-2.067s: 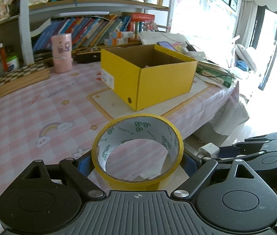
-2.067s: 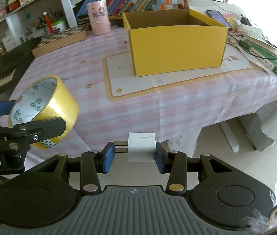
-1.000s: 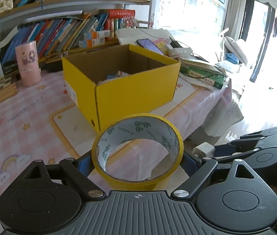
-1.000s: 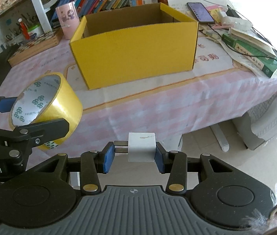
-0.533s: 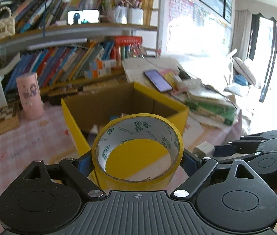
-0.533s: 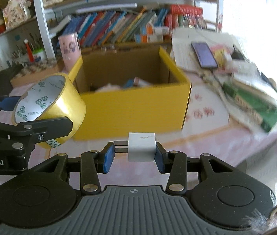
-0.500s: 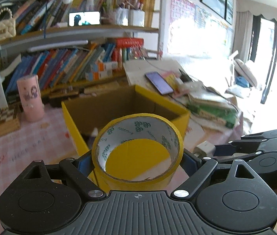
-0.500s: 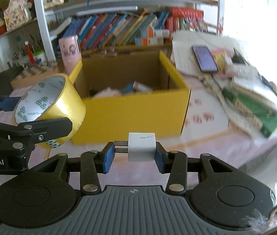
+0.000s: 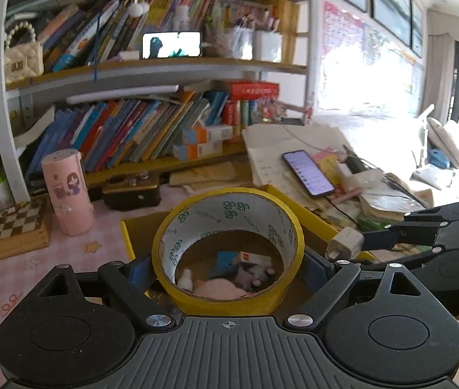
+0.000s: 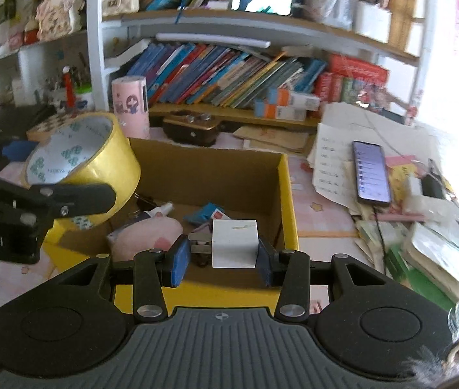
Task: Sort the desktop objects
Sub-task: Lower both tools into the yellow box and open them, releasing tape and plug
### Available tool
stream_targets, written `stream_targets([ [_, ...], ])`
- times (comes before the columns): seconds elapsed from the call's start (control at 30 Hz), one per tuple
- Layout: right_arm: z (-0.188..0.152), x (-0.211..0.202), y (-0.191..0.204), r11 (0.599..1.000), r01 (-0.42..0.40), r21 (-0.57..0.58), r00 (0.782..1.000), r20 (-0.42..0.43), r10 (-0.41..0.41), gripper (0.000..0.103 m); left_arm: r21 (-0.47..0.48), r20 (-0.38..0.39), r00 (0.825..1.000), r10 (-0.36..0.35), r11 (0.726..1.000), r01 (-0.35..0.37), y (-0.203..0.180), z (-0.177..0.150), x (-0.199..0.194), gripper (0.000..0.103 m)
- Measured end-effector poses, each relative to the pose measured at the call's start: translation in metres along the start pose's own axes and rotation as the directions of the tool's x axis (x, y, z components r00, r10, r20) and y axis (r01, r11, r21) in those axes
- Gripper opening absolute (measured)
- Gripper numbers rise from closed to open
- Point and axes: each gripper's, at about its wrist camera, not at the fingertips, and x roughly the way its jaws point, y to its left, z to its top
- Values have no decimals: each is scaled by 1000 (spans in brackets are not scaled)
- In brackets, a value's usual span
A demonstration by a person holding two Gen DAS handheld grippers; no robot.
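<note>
Right wrist view: right gripper [image 10: 219, 254] pinching plug [image 10: 234, 243] above box [image 10: 286, 194] interior; left gripper [image 9: 227, 267] at 10 o'clock, clamped wide on tape [image 9: 227, 243], also over the box. Lower both inside the walls before releasing; drop clear of items already lying inside.
</note>
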Motion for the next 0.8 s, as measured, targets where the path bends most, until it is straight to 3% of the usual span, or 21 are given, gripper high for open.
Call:
stream_targets([
  [0.2,17,48,-5,984,-65,-166,993,-105,48,40,-58,-60,998,-17,998,14,2,13,49,91],
  [0.3,22,72,-7,970,-103,-219,983,-173,66,41,-75,-125,992,-15,997,5,1,16,76,91],
  [0.57,27,114,-10,945,-198,-261,938,-330,105,41,-125,-303,953,-2,991,-38,10,10,132,91],
  [0.63,27,121,-6,930,-209,-302,932,-351,95,41,-147,-314,949,-15,989,-33,14,11,137,91],
  [0.8,28,130,2,893,-266,-363,904,-416,101,41,-100,-376,927,-7,994,-33,7,10,147,91],
])
